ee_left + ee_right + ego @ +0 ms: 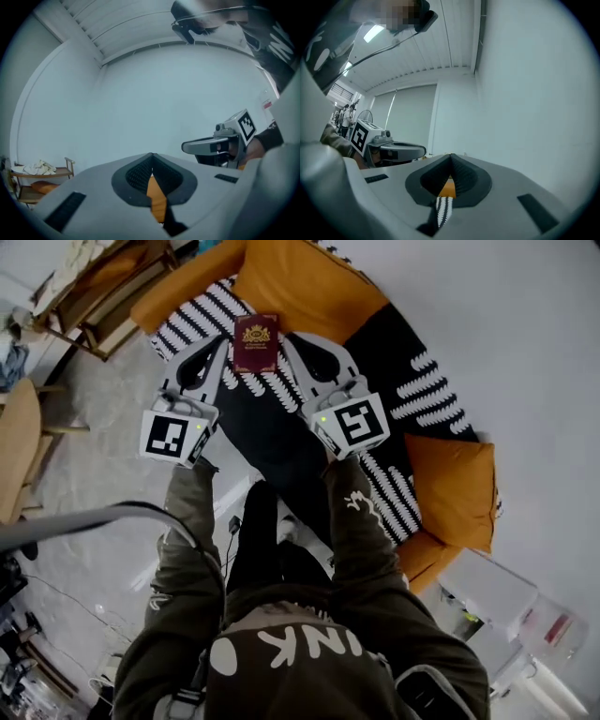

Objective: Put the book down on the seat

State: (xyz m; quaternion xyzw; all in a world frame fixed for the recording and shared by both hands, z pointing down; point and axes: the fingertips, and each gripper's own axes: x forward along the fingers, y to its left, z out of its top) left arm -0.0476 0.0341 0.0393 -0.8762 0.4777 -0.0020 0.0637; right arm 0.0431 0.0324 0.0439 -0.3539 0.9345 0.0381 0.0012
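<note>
Maroon book with gold crest [255,341] top centre, flanked by left tongs [221,345] and right tongs [289,341]. Both closed, nothing inside. Probably squeezing it sideways above black-white striped sofa seat [187,324], tbh.

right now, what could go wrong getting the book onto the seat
1. The book sits between the left gripper and right gripper, whose jaws are both shut on nothing; if it is only squeezed between them, it may slip.
2. It shows where the orange cushion meets the patterned throw, so it might land tilted.
</note>
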